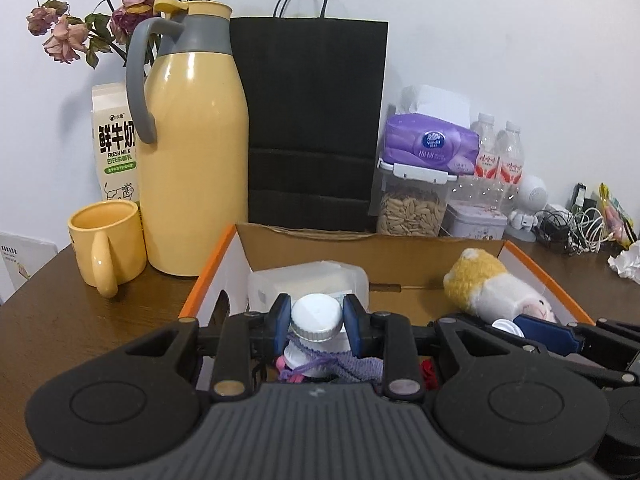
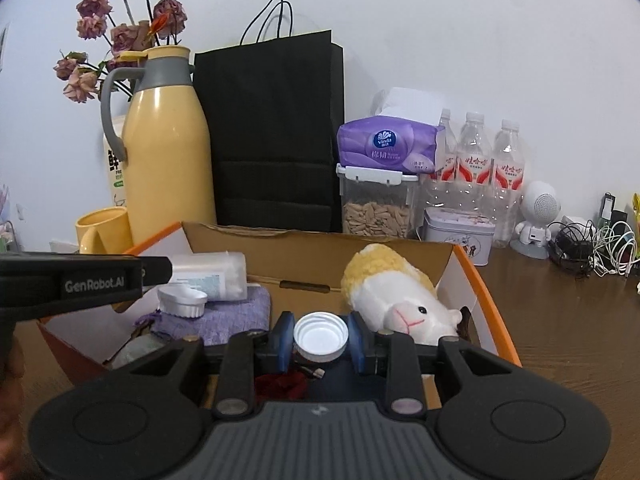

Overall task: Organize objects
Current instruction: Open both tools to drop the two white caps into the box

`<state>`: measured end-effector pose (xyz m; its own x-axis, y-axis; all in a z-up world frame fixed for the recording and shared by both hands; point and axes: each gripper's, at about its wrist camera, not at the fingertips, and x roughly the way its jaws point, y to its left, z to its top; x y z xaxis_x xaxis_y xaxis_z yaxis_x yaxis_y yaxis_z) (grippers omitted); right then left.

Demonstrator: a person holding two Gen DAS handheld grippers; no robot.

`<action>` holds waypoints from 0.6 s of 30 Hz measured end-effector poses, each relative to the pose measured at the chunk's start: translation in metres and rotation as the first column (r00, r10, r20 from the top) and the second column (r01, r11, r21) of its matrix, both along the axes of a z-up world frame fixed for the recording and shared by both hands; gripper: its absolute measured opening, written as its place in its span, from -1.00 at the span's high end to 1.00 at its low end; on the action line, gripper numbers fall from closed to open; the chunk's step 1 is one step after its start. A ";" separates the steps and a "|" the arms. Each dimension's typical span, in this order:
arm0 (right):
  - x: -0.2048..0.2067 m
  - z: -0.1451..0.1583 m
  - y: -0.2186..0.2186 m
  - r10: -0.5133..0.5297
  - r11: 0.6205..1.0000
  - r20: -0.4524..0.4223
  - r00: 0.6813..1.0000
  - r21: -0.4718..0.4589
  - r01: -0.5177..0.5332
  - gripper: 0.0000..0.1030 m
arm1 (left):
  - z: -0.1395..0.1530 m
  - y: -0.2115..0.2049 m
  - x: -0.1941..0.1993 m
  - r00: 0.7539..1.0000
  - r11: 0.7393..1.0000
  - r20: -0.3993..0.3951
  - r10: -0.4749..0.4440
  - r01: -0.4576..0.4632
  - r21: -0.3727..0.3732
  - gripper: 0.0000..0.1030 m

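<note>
An open cardboard box [image 1: 208, 272] with orange edges stands on the wooden table, and both grippers hover over it. My left gripper [image 1: 316, 314] is shut on a white-capped bottle [image 1: 316, 308], its blue pads pressing on the cap's sides. My right gripper [image 2: 320, 338] is shut on a white round cap [image 2: 320, 334] held hollow side up. Inside the box [image 2: 476, 276] lie a yellow and white plush toy [image 2: 400, 292], a purple knit cloth [image 2: 236, 312] and a clear plastic case [image 2: 216, 272]. In the right wrist view the left gripper's finger [image 2: 152, 270] reaches in from the left.
Behind the box stand a yellow thermos jug [image 1: 192, 152], a yellow mug [image 1: 106, 240], a milk carton [image 1: 114, 144], a black paper bag [image 1: 312, 120], tissues on a seed container [image 2: 376, 200], water bottles [image 2: 476, 168], a tin [image 2: 460, 232], a white speaker figure [image 2: 536, 216] and tangled cables [image 2: 592, 248].
</note>
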<state>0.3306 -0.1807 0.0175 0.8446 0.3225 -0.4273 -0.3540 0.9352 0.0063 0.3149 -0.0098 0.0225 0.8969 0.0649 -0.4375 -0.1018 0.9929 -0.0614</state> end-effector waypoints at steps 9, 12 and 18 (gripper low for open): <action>-0.006 0.003 -0.005 0.005 1.000 0.002 1.000 0.021 -0.005 -0.21 | 0.005 0.004 -0.012 0.998 0.999 0.050 0.032 -0.033 0.014 -0.78; -0.010 0.006 -0.006 0.004 1.000 0.019 1.000 0.024 -0.004 -0.66 | 0.008 0.006 -0.016 0.996 0.999 0.073 0.048 -0.049 0.017 -1.00; -0.017 0.011 -0.006 0.008 0.999 0.036 0.999 0.032 -0.010 -1.00 | 0.009 0.006 -0.019 0.996 0.999 0.070 0.051 -0.052 0.012 -1.00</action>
<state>0.3139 -0.1864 0.0289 0.8563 0.3431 -0.3861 -0.3629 0.9315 0.0230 0.2955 -0.0037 0.0316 0.9203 0.1175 -0.3731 -0.1489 0.9872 -0.0564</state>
